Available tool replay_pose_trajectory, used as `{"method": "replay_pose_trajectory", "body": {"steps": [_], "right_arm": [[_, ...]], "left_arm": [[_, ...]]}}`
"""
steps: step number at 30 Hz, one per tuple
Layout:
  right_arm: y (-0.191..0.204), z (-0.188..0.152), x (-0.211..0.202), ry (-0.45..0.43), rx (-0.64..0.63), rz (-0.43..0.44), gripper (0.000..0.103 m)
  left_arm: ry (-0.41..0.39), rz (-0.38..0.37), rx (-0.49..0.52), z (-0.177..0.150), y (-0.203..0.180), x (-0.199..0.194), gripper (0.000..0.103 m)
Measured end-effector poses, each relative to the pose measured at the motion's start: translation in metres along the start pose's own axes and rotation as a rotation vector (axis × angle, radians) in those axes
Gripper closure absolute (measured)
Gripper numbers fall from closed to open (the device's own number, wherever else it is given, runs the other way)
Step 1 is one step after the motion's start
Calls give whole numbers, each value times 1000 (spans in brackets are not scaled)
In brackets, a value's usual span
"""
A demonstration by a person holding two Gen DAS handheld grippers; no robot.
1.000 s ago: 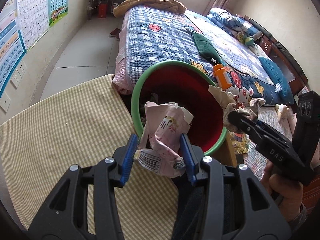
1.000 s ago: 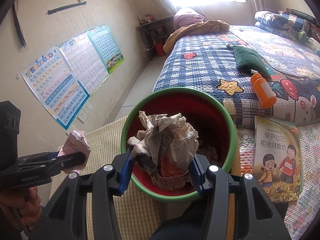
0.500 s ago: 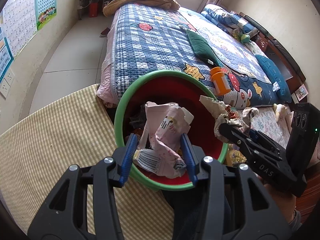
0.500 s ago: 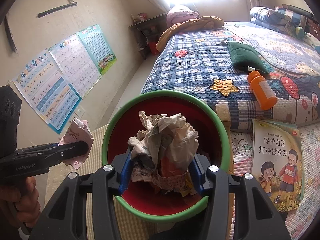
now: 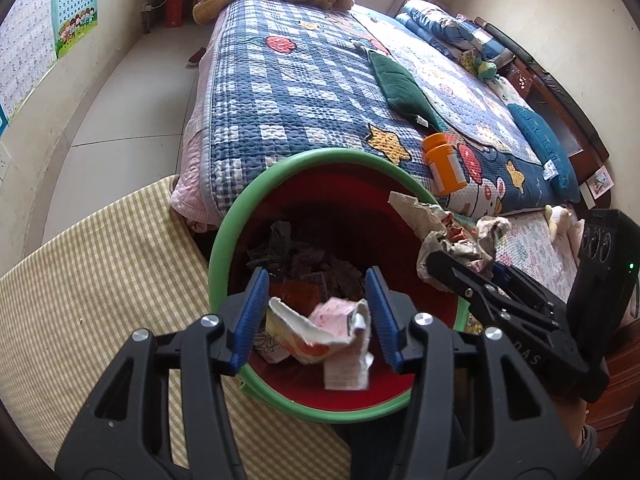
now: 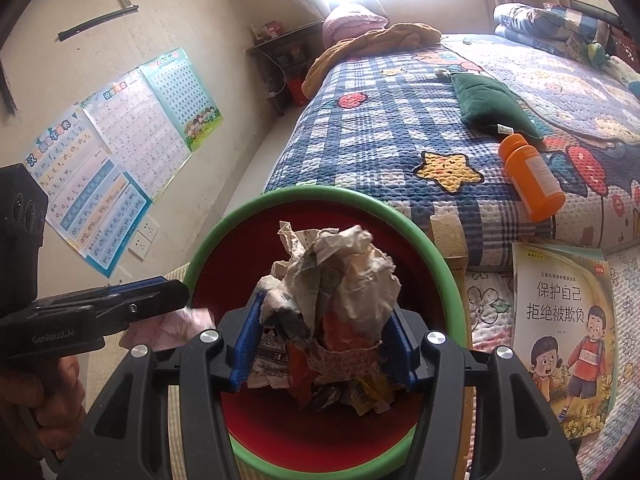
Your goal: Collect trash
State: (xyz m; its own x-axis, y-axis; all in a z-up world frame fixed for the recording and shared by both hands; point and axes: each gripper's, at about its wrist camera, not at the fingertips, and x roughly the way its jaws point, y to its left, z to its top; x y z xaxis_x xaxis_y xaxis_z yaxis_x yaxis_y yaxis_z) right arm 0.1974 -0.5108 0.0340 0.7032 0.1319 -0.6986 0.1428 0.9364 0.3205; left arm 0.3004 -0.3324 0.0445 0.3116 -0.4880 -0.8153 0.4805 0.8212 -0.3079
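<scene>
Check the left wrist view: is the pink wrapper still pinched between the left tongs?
No, the pink wrapper lies loose below the open left tongs, dropping into the red bin.

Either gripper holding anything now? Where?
Both jaws have just been opening. Left gripper: pink wrapper loose, untouched. Right gripper: crumpled paper, pinched at its lower sides.

Blurred in mid-fall — pink wrapper (image 5: 336,328); hidden at six o'clock behind gripper arms — bin (image 6: 404,224) near rim.

A red bin (image 5: 340,216) has a green rim. The bed quilt (image 5: 280,92) is blue-and-white check with yellow stars. A yellow gingham mat (image 5: 100,280), an orange bottle (image 6: 534,176), black claws with blue pads (image 5: 252,312).
</scene>
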Motion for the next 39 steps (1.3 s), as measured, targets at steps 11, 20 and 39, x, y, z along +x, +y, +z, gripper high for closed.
{"method": "replay_pose_trajectory", "body": {"steps": [11, 20, 39], "right_arm": [[18, -5, -26, -27, -13, -22, 13], [89, -31, -69, -64, -155, -8, 7], [223, -106, -103, -98, -299, 35, 7]], "left_arm": [[-105, 64, -31, -22, 18, -54, 6], [-215, 184, -49, -81, 39, -129, 6], [-392, 416, -237, -211, 117, -253, 6]]}}
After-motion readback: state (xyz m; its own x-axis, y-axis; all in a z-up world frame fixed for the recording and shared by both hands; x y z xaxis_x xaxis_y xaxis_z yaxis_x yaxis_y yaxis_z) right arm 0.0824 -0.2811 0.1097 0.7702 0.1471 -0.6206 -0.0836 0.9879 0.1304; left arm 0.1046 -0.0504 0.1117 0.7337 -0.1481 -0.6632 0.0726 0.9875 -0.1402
